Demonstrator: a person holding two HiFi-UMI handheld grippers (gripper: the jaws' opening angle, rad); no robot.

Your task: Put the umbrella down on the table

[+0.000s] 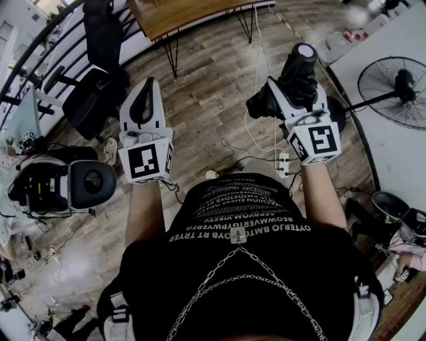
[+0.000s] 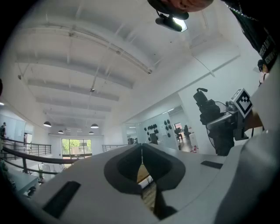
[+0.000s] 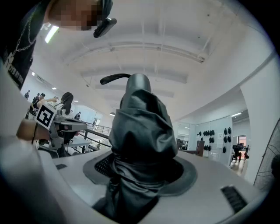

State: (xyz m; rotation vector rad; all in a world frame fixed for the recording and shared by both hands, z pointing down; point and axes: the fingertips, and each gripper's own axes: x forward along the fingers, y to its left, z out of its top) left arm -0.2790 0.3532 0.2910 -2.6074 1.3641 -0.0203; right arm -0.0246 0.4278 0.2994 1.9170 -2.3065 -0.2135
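The folded black umbrella (image 3: 140, 140) is off the table, carried in the right gripper (image 1: 287, 93), whose jaws stand wide and are clamped on its bunched fabric, with most of the bundle sticking out past the jaw tips. The left gripper (image 2: 141, 159) is held level beside it, jaws closed together with nothing between them. The person is standing over wood floor, so the step in hand looks like the carry toward a surface. The white table (image 1: 399, 156) at the right is the nearer candidate. The wooden table (image 1: 186, 14) lies farther ahead. To do this well, keep the grip firm, because slick folded fabric can slide through the pads. Swing the umbrella round to the right without brushing the floor fan (image 1: 393, 83) that stands by the white table's edge. Bring the bundle low and lengthwise over a bare part of the top until it rests along its side, and only then let the jaws part. Draw the gripper straight back so the fabric does not snag. The left gripper has no evident role and should stay clear
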